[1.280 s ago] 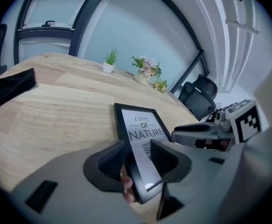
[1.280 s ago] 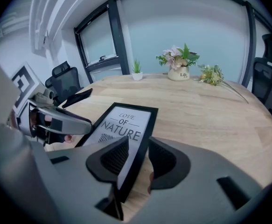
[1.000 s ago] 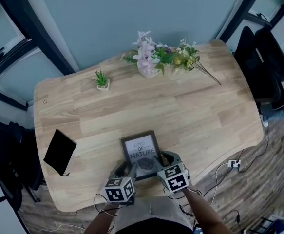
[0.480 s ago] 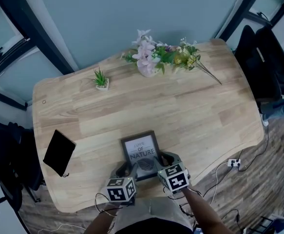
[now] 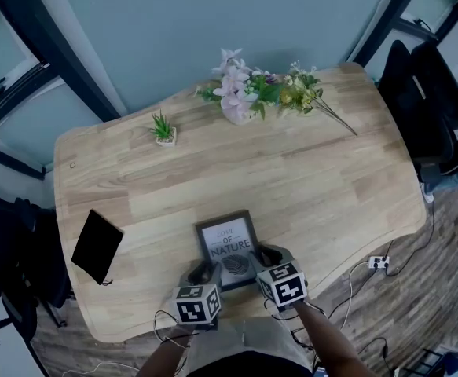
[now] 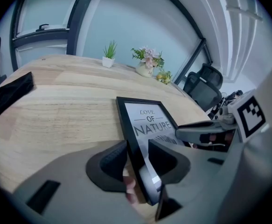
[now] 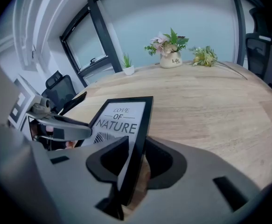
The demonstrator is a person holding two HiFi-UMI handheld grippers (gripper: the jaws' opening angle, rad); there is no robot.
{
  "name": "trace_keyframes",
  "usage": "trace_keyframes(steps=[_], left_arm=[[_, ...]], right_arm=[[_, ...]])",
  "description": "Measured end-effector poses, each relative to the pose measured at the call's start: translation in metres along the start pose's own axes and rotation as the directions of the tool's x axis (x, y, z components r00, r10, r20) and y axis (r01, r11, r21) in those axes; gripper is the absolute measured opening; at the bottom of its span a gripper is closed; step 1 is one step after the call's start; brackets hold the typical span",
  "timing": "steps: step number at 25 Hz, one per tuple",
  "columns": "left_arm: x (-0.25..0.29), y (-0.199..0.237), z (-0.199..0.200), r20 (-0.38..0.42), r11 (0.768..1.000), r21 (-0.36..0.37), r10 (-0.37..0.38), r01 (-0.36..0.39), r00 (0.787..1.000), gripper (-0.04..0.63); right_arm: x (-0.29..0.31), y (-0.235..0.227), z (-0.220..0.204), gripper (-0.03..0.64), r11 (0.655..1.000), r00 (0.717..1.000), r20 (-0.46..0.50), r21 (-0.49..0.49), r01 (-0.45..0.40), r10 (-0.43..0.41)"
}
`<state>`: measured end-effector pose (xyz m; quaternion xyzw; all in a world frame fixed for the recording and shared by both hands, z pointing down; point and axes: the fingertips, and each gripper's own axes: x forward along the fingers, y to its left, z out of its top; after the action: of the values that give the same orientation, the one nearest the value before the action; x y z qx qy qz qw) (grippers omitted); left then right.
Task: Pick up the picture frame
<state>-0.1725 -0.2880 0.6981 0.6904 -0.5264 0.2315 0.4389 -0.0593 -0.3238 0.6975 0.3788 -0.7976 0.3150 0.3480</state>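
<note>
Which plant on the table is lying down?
The yellowish sprig, flat on the table beside the vase. The pink flowers and the little potted plant both stand upright.

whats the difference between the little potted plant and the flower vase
The potted plant is much smaller than the flower vase. The potted plant has only spiky green leaves; the flower vase holds pink and white blooms with foliage. The potted plant stands alone, while a loose flower spray lies right beside the flower vase. Both stand upright in pale containers near the far edge of the wooden table.
</note>
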Motion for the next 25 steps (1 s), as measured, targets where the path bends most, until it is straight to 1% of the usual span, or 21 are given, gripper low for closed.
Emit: trace_keyframes(steps=[3, 10, 16, 25], left_arm=[[0.0, 0.003, 0.001, -0.008, 1.0, -0.008, 0.019, -0.019, 1.0, 0.11], [0.0, 0.003, 0.001, -0.025, 1.0, -0.008, 0.029, -0.029, 0.999, 0.098], [-0.003, -0.001, -0.002, -0.036, 1.0, 0.004, 0.028, -0.027, 0.999, 0.091], [-0.013, -0.009, -0.005, -0.019, 0.999, 0.019, 0.038, -0.037, 0.999, 0.081]], right_arm=[[0.0, -0.001, -0.001, 0.107, 0.999, 1.0, -0.001, -0.03, 0.018, -0.018], [-0.003, -0.002, -0.004, 0.104, 0.998, 0.999, -0.011, -0.055, 0.034, -0.034], [-0.009, -0.001, -0.007, 0.1, 0.997, 0.999, 0.007, -0.068, 0.04, -0.04], [-0.023, -0.001, -0.008, 0.083, 0.995, 0.998, 0.045, -0.081, 0.051, -0.047]])
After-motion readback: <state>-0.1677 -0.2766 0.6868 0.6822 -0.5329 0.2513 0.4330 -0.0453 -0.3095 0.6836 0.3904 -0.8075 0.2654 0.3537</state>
